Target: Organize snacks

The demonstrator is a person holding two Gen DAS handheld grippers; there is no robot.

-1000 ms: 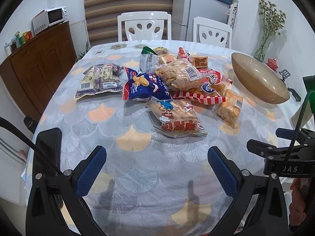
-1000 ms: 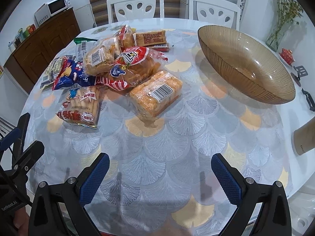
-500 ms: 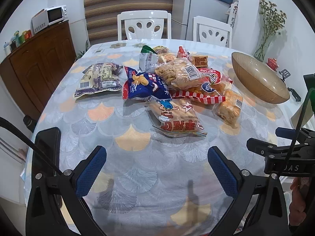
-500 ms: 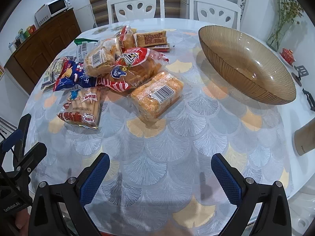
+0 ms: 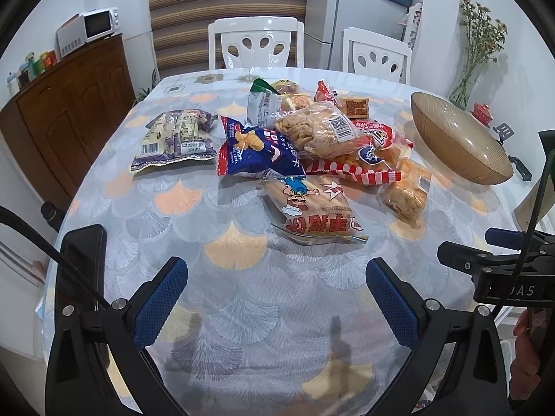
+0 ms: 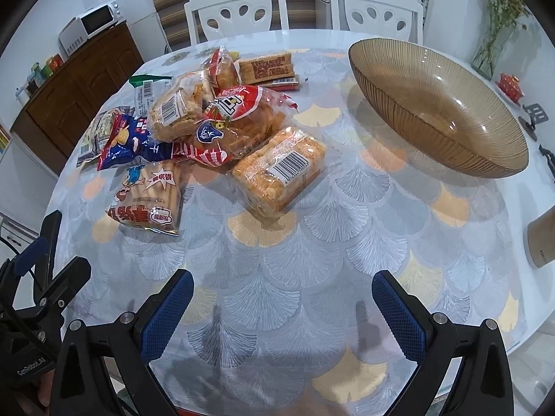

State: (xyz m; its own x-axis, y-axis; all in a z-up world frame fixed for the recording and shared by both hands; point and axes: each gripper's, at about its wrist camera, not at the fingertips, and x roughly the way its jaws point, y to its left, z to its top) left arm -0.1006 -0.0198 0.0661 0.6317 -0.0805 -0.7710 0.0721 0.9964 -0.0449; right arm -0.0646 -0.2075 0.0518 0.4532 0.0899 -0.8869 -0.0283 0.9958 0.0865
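A pile of snack bags lies mid-table: a finger-biscuit bag (image 5: 314, 211) (image 6: 147, 197) nearest, a blue chip bag (image 5: 256, 149) (image 6: 130, 142), an orange cracker pack (image 5: 407, 190) (image 6: 277, 171), a red-striped bag (image 5: 367, 159) (image 6: 236, 121) and a purple-grey bag (image 5: 177, 138) set apart at the left. A brown glass bowl (image 5: 458, 142) (image 6: 437, 107) stands empty at the right. My left gripper (image 5: 277, 298) and right gripper (image 6: 282, 308) are both open and empty, held above the table's near edge, short of the snacks.
The round table (image 6: 312, 242) has a fan-patterned cloth. Two white chairs (image 5: 256, 45) stand at its far side. A wooden sideboard (image 5: 69, 104) with a microwave is at the left. A vase of flowers (image 5: 475, 69) and a beige canister (image 6: 543, 239) stand at the right edge.
Both grippers have drifted slightly forward towards the snacks. Both stay open. No snack has moved.
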